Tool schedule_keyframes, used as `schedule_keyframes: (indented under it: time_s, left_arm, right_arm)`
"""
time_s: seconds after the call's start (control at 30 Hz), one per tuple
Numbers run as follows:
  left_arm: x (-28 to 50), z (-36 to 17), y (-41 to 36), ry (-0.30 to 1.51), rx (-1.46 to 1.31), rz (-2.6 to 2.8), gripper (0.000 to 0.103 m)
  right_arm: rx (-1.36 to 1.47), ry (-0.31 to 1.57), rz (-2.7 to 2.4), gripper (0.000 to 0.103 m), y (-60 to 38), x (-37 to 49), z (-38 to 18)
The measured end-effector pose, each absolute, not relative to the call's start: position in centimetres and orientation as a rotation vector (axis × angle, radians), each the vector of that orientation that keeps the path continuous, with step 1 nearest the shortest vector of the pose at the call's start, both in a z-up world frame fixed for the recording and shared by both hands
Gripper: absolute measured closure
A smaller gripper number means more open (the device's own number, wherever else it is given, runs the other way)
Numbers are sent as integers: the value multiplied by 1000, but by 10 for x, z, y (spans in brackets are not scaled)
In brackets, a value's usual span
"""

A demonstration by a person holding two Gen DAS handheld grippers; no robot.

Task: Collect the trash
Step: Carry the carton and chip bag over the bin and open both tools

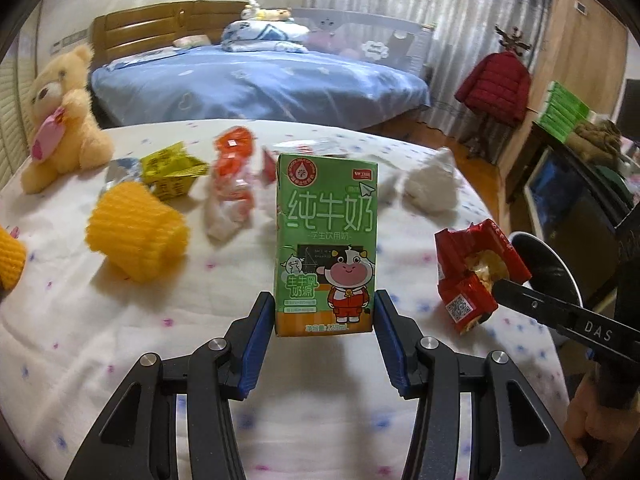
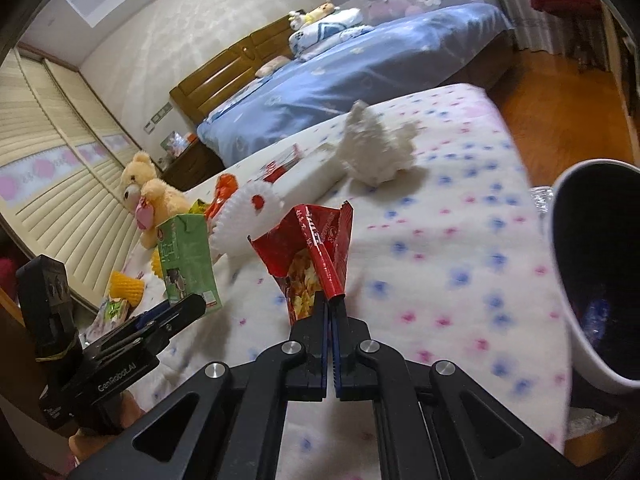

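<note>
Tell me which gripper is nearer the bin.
Right. The right gripper, shut on the red snack wrapper, hangs beside the bin; the left gripper, holding the milk carton, is farther away.

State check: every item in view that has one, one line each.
Left gripper: shut on milk carton, carton upright, lifted off the bedspread.
Right gripper: shut on red wrapper, torn open, food showing inside.
Bin: open-topped, at the bed edge, tilted in view.
Tissue wad: crumpled, lying on the bed.
Yellow foam net: lying on its side.
Teddy bear: sitting upright.
</note>
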State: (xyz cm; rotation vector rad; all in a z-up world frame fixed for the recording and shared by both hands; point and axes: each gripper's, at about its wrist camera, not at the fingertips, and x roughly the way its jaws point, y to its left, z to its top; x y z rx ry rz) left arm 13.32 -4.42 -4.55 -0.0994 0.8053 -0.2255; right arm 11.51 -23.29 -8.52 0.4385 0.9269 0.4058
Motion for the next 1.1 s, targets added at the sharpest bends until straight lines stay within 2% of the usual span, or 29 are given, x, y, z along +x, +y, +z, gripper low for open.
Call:
schedule_keyframes:
  time_s: [0.53, 1.1]
  left_arm:
    - [132, -42, -110, 828, -29, -416, 55]
    - [149, -48, -156, 852, 39, -522, 55]
  right_arm:
    - [506, 881, 220, 102, -323, 75, -86]
    - [534, 852, 114, 102, -376, 56, -87]
